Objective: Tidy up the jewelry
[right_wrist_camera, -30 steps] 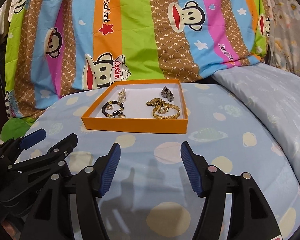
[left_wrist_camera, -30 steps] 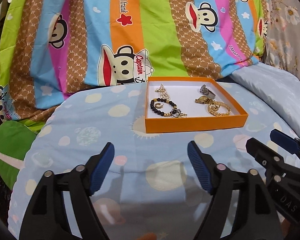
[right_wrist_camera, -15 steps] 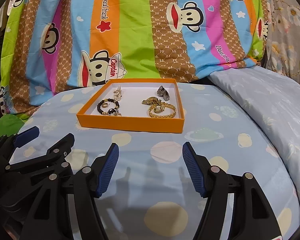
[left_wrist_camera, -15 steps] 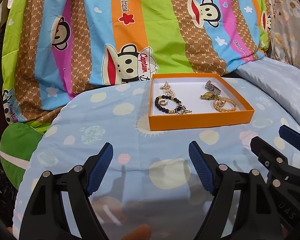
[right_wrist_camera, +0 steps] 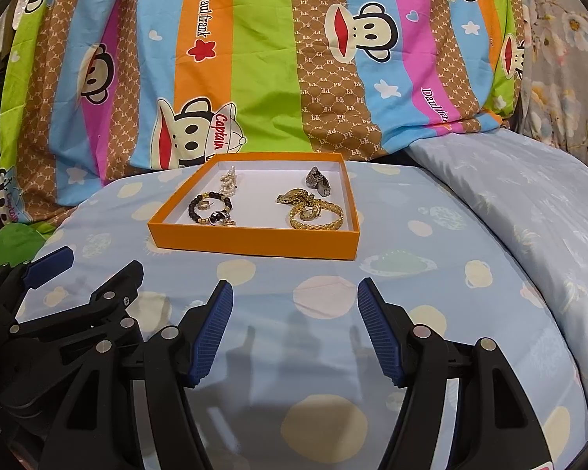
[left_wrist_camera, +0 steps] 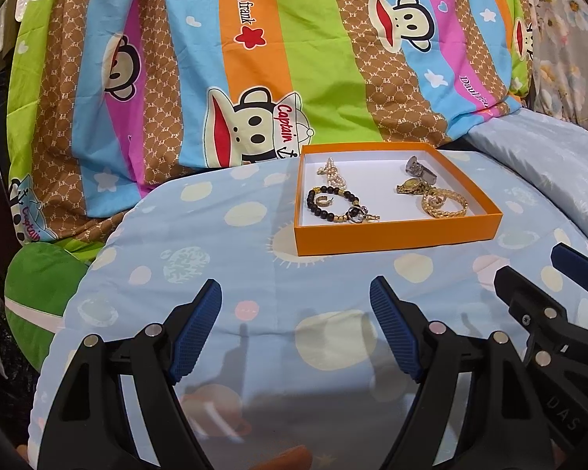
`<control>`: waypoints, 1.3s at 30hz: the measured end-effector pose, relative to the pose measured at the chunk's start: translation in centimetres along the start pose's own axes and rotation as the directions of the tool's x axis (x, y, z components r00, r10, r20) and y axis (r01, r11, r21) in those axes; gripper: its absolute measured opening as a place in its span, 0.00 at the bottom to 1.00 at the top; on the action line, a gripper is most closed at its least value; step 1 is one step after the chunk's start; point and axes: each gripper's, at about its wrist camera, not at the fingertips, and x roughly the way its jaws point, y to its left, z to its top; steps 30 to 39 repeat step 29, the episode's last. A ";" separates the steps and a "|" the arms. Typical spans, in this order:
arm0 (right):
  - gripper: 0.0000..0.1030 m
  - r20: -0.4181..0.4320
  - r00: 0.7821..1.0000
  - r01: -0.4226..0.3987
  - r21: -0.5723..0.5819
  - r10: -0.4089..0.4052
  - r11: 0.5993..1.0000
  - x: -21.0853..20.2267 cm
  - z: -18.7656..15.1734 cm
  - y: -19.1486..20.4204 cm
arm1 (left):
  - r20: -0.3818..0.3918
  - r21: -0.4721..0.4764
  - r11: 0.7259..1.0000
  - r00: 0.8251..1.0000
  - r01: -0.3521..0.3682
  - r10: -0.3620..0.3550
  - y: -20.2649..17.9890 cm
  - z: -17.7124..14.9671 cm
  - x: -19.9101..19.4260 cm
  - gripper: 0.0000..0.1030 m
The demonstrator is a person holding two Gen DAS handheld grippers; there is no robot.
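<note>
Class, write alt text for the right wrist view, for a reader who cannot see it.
An orange tray of jewelry sits on a blue spotted bedsheet: a black bead bracelet on its left, a gold chain bracelet on its right. The open right gripper hovers short of it, the left gripper alongside.

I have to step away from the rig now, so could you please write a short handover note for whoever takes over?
Left gripper: open, empty, over the blue bedsheet.
Right gripper: open, empty, beside it.
Orange box sits ahead on the sheet, holding a black bead bracelet, pearl piece, gold chain bracelet and a grey metal piece.
Done: nothing visibly sorted.
Left: all of the organizing.
</note>
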 end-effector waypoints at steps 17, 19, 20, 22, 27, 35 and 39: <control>0.63 0.002 1.000 0.000 -0.001 0.000 1.000 0.0 0.0 -0.1 | 0.008 0.001 1.000 1.000 -0.008 0.008 0.2 -0.1 -0.1 0.73; 0.63 0.002 1.000 -0.001 -0.001 0.001 1.000 0.0 0.0 -0.1 | 0.006 0.001 1.000 1.000 -0.007 0.006 0.2 -0.1 -0.1 0.73; 0.63 0.002 1.000 0.000 -0.001 0.000 1.000 0.0 0.0 -0.1 | 0.007 0.002 1.000 1.000 -0.010 0.010 0.1 -0.1 -0.1 0.73; 0.63 0.002 1.000 0.000 -0.001 0.000 1.000 0.0 0.0 -0.1 | 0.008 0.003 1.000 1.000 -0.013 0.013 0.1 -0.1 -0.2 0.73; 0.63 -0.001 1.000 0.008 -0.004 -0.008 1.000 0.2 0.1 -0.5 | -0.001 0.006 1.000 1.000 -0.013 0.013 0.1 0.0 0.1 0.73; 0.63 -0.001 1.000 0.011 -0.005 -0.011 1.000 0.1 0.2 -0.6 | -0.001 0.007 1.000 1.000 -0.015 0.015 0.1 0.0 0.1 0.73; 0.63 -0.001 1.000 0.011 -0.005 -0.011 1.000 0.1 0.2 -0.6 | -0.001 0.007 1.000 1.000 -0.015 0.015 0.1 0.0 0.1 0.73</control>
